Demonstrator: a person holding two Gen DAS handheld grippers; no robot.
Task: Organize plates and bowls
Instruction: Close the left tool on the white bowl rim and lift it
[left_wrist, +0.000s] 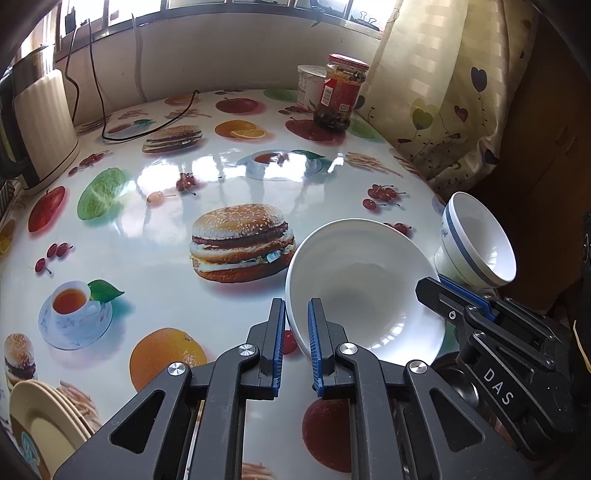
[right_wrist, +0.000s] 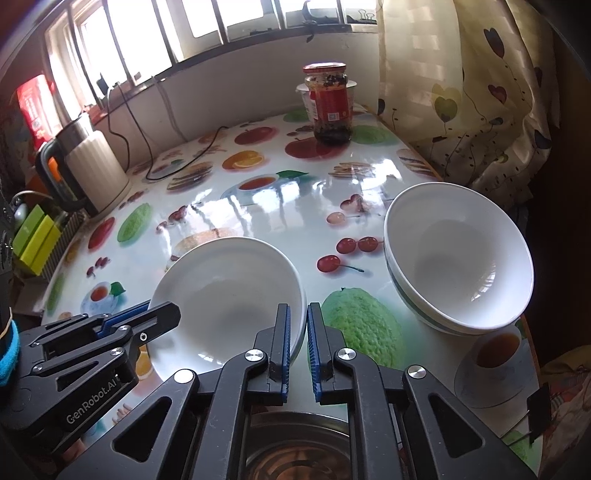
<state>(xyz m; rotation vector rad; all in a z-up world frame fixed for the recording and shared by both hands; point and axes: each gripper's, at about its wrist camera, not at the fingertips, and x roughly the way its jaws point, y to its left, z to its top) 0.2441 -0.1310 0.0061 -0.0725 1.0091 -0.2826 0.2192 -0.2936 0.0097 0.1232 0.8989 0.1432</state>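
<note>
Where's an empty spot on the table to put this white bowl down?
The table's middle is bare, between the kettle and the jar. It is crowded near the stacked bowls on the right, and beside the plates at the near left.

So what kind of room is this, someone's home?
Probably a home kitchen or dining corner: a table with a food-print cover, an electric kettle by the window, a sauce jar, and bowls being sorted.

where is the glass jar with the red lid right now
The glass jar stands upright at the table's far end in both wrist views, right of centre, with a white tub just behind it, beside the curtain.
</note>
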